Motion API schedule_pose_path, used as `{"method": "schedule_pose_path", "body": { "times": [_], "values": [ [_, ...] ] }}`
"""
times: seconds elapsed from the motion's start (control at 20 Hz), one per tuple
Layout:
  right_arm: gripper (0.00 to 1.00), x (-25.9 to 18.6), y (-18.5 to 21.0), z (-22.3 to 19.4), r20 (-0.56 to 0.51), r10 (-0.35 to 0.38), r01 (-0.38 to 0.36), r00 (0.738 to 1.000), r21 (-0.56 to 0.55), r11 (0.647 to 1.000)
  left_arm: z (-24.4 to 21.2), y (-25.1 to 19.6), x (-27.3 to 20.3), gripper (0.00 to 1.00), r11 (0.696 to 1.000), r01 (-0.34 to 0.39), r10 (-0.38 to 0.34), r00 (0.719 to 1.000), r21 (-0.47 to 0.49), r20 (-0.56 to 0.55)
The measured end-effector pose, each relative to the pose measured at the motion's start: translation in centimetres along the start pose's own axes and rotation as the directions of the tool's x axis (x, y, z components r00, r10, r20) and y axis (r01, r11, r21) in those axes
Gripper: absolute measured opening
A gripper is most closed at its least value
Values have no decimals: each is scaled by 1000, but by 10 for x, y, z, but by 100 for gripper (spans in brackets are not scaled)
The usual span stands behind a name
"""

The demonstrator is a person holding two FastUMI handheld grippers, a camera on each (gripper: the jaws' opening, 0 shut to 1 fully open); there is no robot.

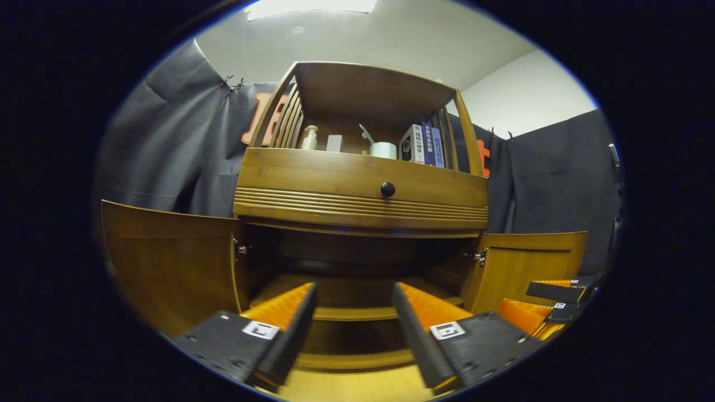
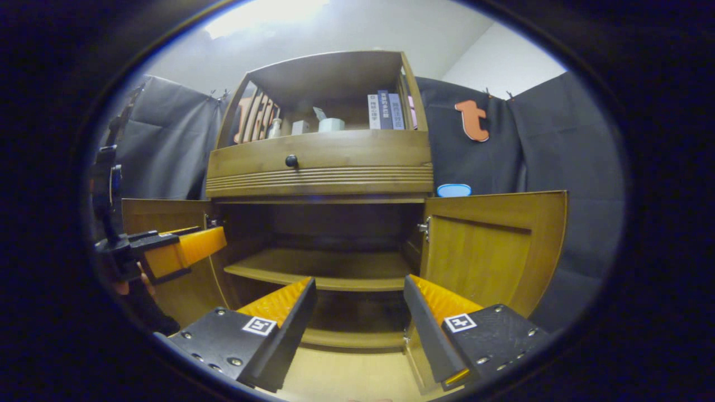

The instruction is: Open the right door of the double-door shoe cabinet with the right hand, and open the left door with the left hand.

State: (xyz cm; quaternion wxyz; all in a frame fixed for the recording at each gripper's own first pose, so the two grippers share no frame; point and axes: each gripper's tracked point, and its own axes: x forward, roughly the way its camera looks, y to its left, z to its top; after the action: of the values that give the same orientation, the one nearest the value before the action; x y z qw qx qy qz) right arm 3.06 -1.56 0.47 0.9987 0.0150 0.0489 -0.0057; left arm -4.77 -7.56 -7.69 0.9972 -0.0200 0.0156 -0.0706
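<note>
Hanging spread and empty at six o'clock of the left gripper view, the left gripper [image 1: 354, 312] faces the open lower bay of the shoe cabinet [image 1: 360, 184]. At nine o'clock the left door [image 1: 167, 262] stands swung wide; at three o'clock the right door [image 1: 525, 268] is swung out too. At four o'clock the other tool's tips appear beside that door.

In the right gripper view, the right gripper [image 2: 360, 310] sits at six o'clock, fingers parted, touching nothing. Beyond it lies the inner shelf [image 2: 318, 268], bare. The right door [image 2: 491, 251] is at three o'clock, the left door [image 2: 167, 245] at nine, with the left gripper [image 2: 167, 251] in front of it. At twelve, the drawer knob [image 2: 291, 161], books [image 2: 385, 111] and a small box [image 2: 331, 124] occupy the upper part.
</note>
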Motion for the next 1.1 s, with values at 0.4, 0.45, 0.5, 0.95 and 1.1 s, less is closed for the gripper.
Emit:
{"method": "schedule_pose_path", "body": {
  "times": [0.4,0.45,0.5,0.95,1.1],
  "values": [
    [91,-5,2,16,36,-31,31,999,-1,1000,-2,9,5,95,1000,-2,2,1000,-9,-11],
    [91,-6,4,17,37,-30,30,999,-2,1000,-1,11,5,95,1000,-2,2,1000,-6,-8],
    [94,-7,6,17,40,-33,33,999,-4,999,0,13,5,95,1000,-1,1,1000,-4,-7],
    [94,-31,12,24,56,-102,103,993,-9,995,1,7,-2,92,996,89,-89,996,12,-11],
    [94,-51,7,24,58,-160,159,985,10,987,-5,-10,-3,96,987,163,-163,986,10,-28]
  ]
}}
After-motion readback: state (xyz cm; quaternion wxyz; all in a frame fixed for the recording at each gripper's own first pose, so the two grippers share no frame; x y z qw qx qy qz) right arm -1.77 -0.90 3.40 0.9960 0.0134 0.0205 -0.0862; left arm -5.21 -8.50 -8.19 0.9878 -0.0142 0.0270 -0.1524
